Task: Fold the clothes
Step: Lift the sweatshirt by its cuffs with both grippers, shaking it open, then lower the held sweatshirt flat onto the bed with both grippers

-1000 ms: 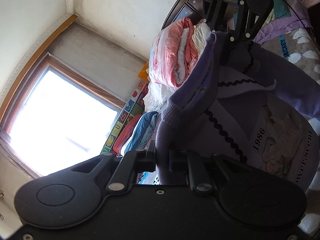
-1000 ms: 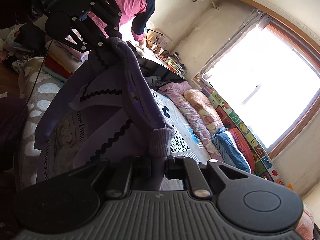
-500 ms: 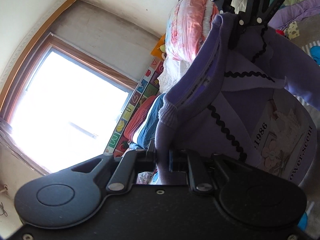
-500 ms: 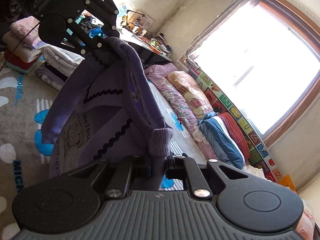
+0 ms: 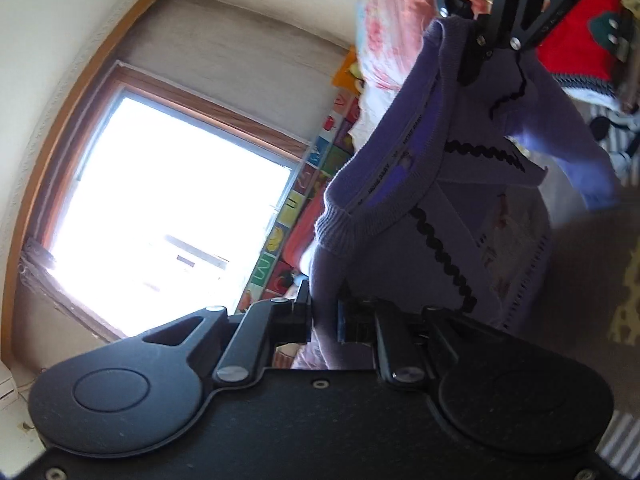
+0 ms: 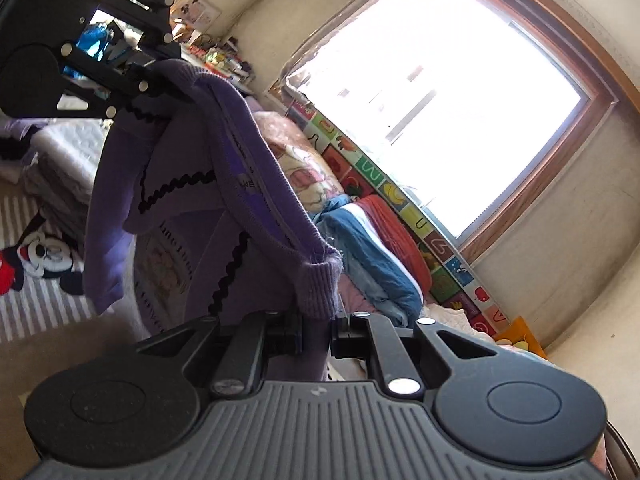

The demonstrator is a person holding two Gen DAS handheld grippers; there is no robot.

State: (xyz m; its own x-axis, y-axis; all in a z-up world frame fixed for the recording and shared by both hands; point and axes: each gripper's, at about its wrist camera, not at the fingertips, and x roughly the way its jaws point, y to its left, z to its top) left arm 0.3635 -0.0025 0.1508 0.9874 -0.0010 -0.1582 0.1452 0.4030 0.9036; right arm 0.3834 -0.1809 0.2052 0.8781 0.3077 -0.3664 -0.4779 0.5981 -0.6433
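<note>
One purple sweater point(image 5: 460, 208), two tongs point(image 5: 324, 316) point(image 6: 316, 332), one window point(image 6: 436, 92), one folded blue quilt point(image 6: 372, 256).

Print on the purple sweater point(image 5: 508, 236) is blurred; its hem is hidden.

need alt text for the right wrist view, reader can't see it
The right gripper is shut on the ribbed collar of a purple sweater, which hangs stretched across to the left gripper at upper left. Behind are folded bedding and a bright window; a cartoon-mouse rug lies at lower left.
</note>
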